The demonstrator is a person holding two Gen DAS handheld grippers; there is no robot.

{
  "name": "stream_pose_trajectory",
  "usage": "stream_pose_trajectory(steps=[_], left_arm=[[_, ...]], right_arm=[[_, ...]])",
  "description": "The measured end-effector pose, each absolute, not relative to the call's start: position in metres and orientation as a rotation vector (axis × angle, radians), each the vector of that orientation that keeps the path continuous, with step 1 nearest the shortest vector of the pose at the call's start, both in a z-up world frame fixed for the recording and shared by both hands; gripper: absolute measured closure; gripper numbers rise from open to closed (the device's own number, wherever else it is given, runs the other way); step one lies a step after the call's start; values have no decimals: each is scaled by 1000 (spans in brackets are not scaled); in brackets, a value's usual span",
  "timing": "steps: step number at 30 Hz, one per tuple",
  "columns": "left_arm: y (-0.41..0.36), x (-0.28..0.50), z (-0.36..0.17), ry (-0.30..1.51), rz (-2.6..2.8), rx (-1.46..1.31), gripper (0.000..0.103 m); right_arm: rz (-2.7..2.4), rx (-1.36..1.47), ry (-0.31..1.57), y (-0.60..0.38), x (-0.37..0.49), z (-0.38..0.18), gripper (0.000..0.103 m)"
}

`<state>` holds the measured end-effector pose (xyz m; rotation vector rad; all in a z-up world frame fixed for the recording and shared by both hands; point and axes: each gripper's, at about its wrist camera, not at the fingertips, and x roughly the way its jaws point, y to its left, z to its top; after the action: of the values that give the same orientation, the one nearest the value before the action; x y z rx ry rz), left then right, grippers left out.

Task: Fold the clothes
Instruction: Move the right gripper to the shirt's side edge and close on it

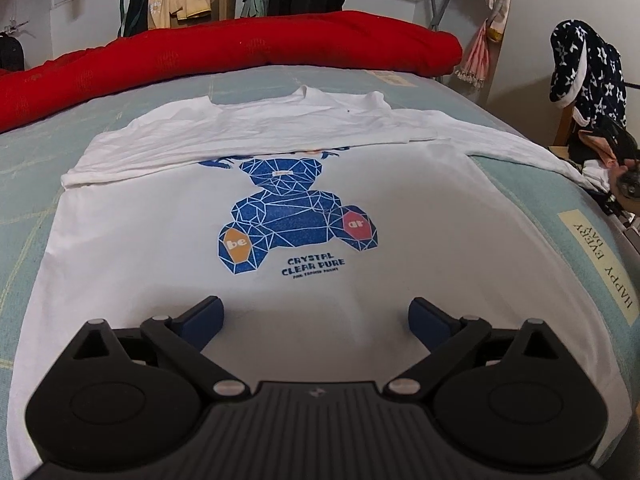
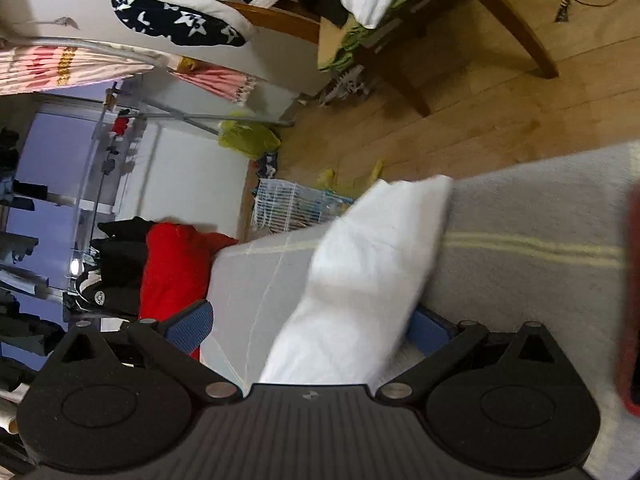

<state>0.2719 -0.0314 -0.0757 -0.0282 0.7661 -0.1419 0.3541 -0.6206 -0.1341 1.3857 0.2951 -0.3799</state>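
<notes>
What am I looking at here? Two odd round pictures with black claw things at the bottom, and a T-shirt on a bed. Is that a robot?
No robot: a person holds a two-finger gripper in each hand, and each gripper carries a wide-angle camera looking along its fingers. The left camera shows the left gripper, open, above a white T-shirt with a blue bear print, lying on a pale bedsheet; its top part is folded down. A red quilt lies behind. The right camera, tilted sideways, shows the right gripper open around a white sleeve, not clamped on it.
</notes>
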Motion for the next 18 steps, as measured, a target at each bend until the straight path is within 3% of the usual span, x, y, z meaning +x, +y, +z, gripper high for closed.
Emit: stream_pose_trajectory(steps=[11, 16, 18], left_arm=[[-30, 274, -77, 760, -147, -27, 4], [-31, 273, -78, 755, -140, -30, 4], [-31, 272, -78, 756, -143, -30, 4]], right_arm=[[-257, 1433, 223, -623, 354, -143, 0], [-273, 1359, 288, -628, 373, -138, 0], [-311, 1316, 293, -622, 372, -137, 8]])
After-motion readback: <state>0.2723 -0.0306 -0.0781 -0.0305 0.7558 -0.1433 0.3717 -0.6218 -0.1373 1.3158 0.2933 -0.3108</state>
